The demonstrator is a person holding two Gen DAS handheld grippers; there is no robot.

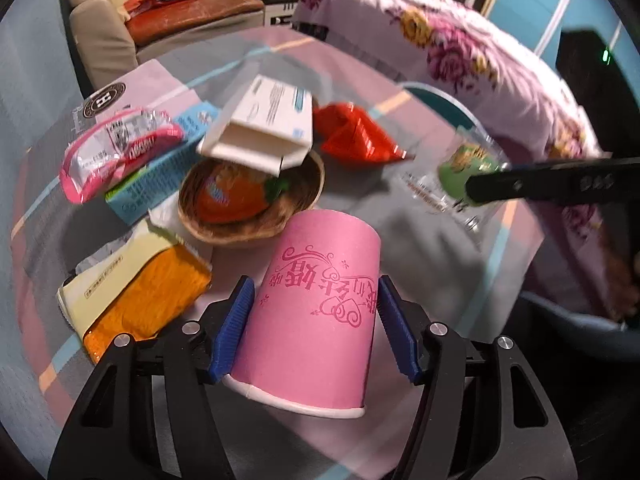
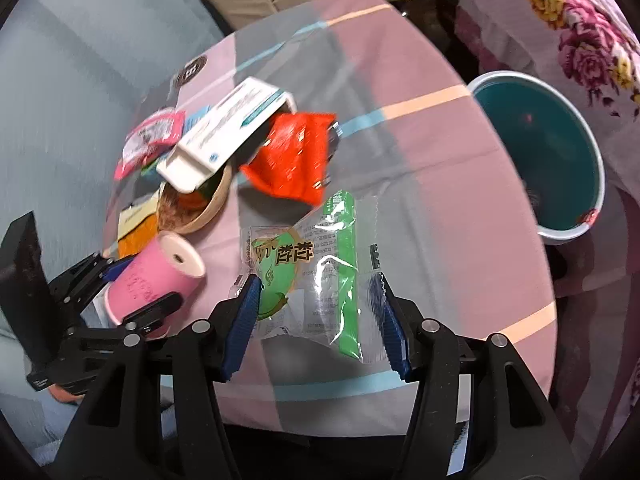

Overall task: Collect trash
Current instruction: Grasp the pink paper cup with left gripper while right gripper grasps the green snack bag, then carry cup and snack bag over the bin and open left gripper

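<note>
The left gripper (image 1: 316, 328) clamped the pink paper cup (image 1: 316, 312); the right gripper (image 2: 316, 320) pinched a clear-and-green snack wrapper (image 2: 316, 276). Thin walls risked crushing; slick film risked slipping before reaching the teal bin (image 2: 592, 200).

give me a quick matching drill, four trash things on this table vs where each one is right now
Things:
1. pink paper cup
2. clear and green snack wrapper
3. white carton
4. red wrapper

Places:
a. lying loose on the tablecloth, beside the bowl
b. propped across the rim of the wooden bowl
c. between the fingers of the left claw
d. between the fingers of the right claw

Pairs: 1-c, 2-d, 3-b, 4-a
</note>
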